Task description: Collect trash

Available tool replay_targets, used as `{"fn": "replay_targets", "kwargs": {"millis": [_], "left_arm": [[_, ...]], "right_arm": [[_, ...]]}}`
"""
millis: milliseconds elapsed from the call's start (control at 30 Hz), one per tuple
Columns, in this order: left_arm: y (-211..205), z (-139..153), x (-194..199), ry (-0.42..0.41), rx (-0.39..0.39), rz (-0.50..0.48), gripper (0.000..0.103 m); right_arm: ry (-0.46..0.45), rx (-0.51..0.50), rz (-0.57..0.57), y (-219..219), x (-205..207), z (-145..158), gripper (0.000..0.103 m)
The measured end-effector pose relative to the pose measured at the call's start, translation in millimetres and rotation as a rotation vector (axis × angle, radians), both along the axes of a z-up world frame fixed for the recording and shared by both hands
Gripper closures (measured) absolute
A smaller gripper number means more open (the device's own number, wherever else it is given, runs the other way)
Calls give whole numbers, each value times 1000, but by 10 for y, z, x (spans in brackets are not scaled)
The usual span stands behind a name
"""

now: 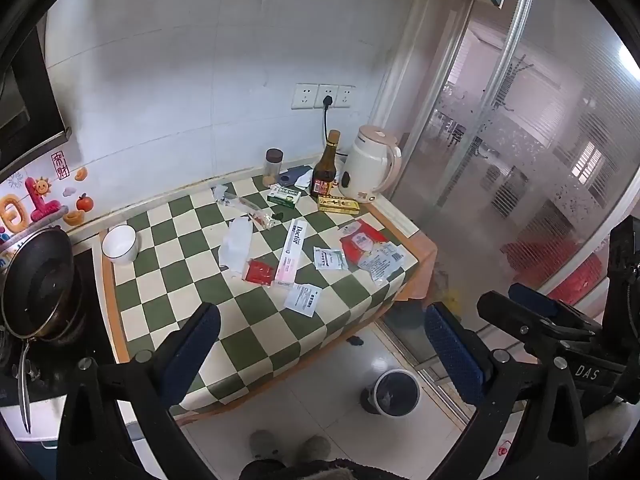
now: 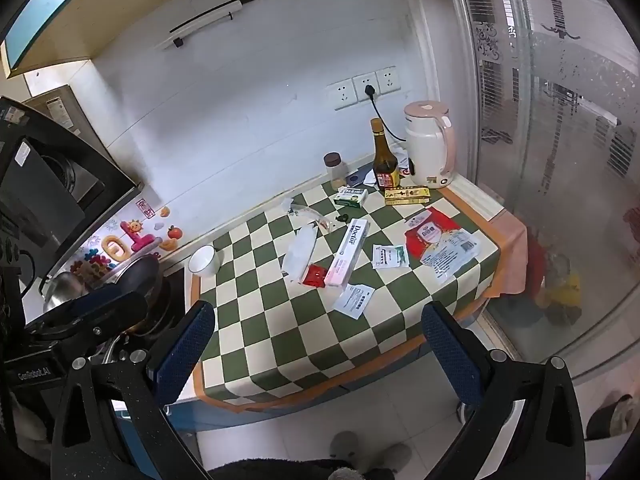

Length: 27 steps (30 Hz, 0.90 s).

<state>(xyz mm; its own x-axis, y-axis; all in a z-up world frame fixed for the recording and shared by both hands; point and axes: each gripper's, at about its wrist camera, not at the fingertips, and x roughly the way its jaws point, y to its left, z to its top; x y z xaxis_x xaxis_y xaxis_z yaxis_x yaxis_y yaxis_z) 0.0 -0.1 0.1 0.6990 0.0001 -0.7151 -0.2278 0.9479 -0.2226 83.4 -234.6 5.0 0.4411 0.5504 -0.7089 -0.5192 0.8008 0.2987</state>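
Kitchen bench under a green-and-cream checked cloth (image 1: 192,280), strewn with wrappers, nothing picked up yet.

Largest on it, the white-and-pink electric kettle (image 1: 370,170) stands at the far right corner beside a brown glass bottle (image 1: 325,170); trash lies mid-cloth toward the right edge: a red-and-white plastic pouch (image 1: 362,242), a long pink-and-white "Doctor" box (image 1: 291,252), small white sachets (image 1: 303,299). On the floor past the front right corner sits a small dark round bin (image 1: 394,392). Left gripper (image 1: 320,354) and right gripper (image 2: 318,354) hover before the front edge, jaws spread, empty. Next, probably: reach in and pinch the nearest sachet flat.
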Motion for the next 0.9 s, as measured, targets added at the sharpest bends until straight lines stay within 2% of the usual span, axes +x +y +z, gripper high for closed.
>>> {"fn": "replay_targets", "kwargs": {"millis": [433, 467, 600, 900], "left_arm": [[-10, 29, -26, 3, -8, -3, 0], [14, -55, -16, 3, -9, -1, 0], [-41, -58, 0, 4, -10, 0, 0], [-76, -49, -25, -1, -31, -1, 0]], "right_arm": [[4, 7, -1, 2, -41, -18, 0], [5, 4, 2, 49, -77, -24, 0], [10, 8, 3, 75, -164, -2, 0], [14, 11, 9, 27, -38, -39, 0]]}}
